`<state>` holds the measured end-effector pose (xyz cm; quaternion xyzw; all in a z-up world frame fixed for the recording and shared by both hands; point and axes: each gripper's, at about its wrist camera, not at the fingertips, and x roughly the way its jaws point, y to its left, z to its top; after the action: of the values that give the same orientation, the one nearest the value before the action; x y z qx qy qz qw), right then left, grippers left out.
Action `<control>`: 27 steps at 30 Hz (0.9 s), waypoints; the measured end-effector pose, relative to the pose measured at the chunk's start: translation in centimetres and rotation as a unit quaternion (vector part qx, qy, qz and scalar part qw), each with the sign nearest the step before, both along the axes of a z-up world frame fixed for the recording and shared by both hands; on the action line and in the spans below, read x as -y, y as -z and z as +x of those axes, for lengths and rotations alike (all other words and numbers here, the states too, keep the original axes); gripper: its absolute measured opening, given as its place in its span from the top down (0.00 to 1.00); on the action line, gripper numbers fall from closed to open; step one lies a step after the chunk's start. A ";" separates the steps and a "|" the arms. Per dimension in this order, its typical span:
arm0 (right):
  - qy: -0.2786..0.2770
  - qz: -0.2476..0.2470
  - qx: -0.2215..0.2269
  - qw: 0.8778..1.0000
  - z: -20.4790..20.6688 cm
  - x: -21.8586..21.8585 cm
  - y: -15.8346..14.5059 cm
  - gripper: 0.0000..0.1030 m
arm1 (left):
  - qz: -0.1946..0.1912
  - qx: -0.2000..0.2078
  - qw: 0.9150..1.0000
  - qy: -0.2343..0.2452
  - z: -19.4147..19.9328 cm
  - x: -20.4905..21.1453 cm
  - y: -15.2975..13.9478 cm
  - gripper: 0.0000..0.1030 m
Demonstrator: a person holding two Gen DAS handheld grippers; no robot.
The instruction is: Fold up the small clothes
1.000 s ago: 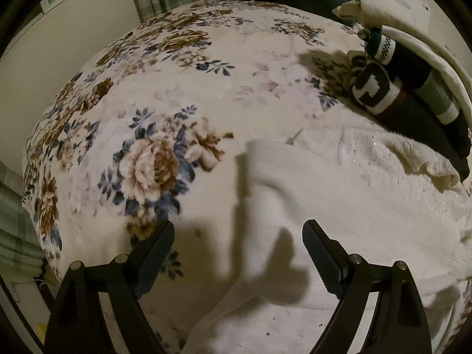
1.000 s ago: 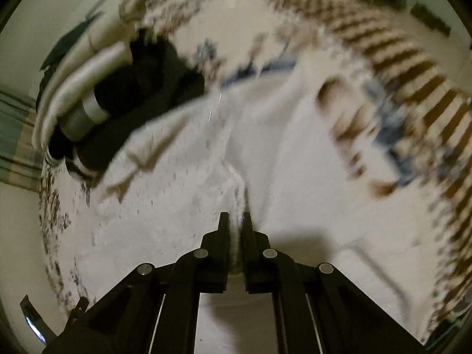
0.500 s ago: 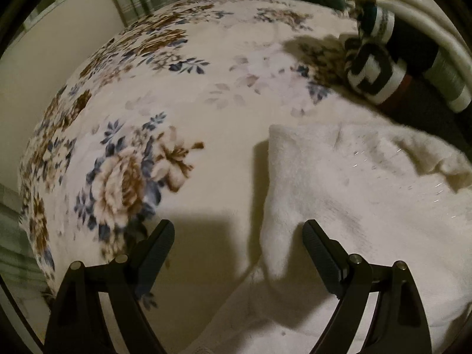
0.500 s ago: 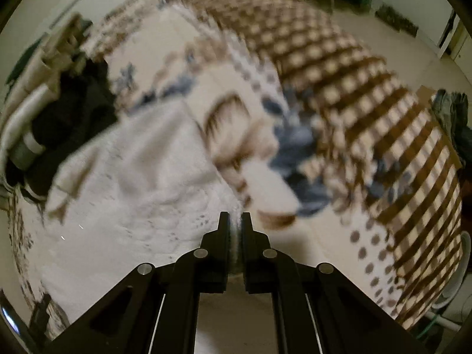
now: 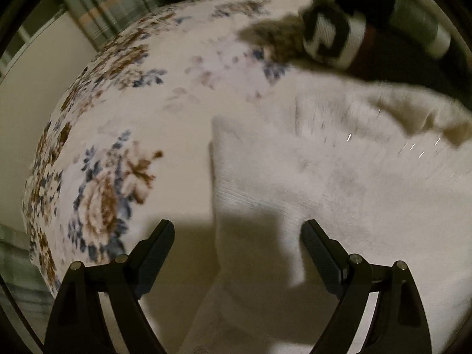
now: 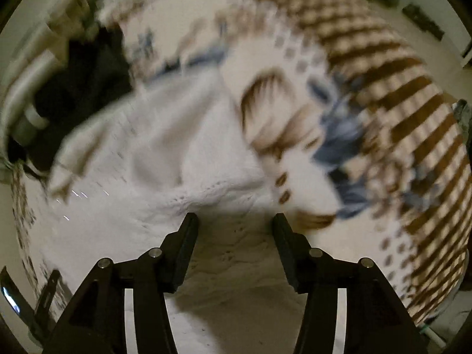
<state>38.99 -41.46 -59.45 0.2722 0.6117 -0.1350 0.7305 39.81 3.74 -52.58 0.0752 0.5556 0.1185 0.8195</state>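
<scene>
A white knitted garment [image 5: 339, 183] lies on the floral bedspread [image 5: 165, 112]. Its folded left edge runs down between my left fingers. My left gripper [image 5: 237, 239] is open and hovers over that edge, holding nothing. In the right wrist view the same white garment [image 6: 165, 159] lies spread, with a lacy hem just ahead of the fingers. My right gripper [image 6: 234, 230] is open above the garment, empty. Both views are motion-blurred.
A black-and-white garment [image 5: 333, 38] lies at the far right of the bed and shows as a dark pile [image 6: 73, 82] at the left in the right wrist view. A brown-striped bedspread border [image 6: 398, 88] drops toward the floor. A plaid curtain [image 5: 118, 8] hangs behind.
My right gripper, shut on the white garment before, has opened and let it go. My left gripper stayed open and moved closer to the garment's left edge.
</scene>
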 end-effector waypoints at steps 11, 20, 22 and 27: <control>0.024 0.043 0.054 0.997 0.6 0.0 -5.0 0.58 | -0.207 -0.005 0.976 -0.064 3.1 -0.6 -5.6 0.08; 0.042 0.208 0.086 0.973 10.8 -5.3 -2.2 0.58 | -0.374 -0.077 0.916 -0.125 11.3 4.1 -0.9 0.10; 0.045 0.231 0.080 0.969 12.0 -6.2 -1.3 0.58 | -0.383 -0.084 0.912 -0.121 12.1 5.0 -0.2 0.16; 0.068 0.273 0.070 0.957 13.5 -7.0 1.0 0.58 | -0.378 -0.100 0.914 -0.107 14.0 6.9 1.6 0.66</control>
<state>52.47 -34.47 -60.48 0.5109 0.5526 0.0072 0.6585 53.76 -3.11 -54.20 -0.2883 0.6427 -0.0216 0.7095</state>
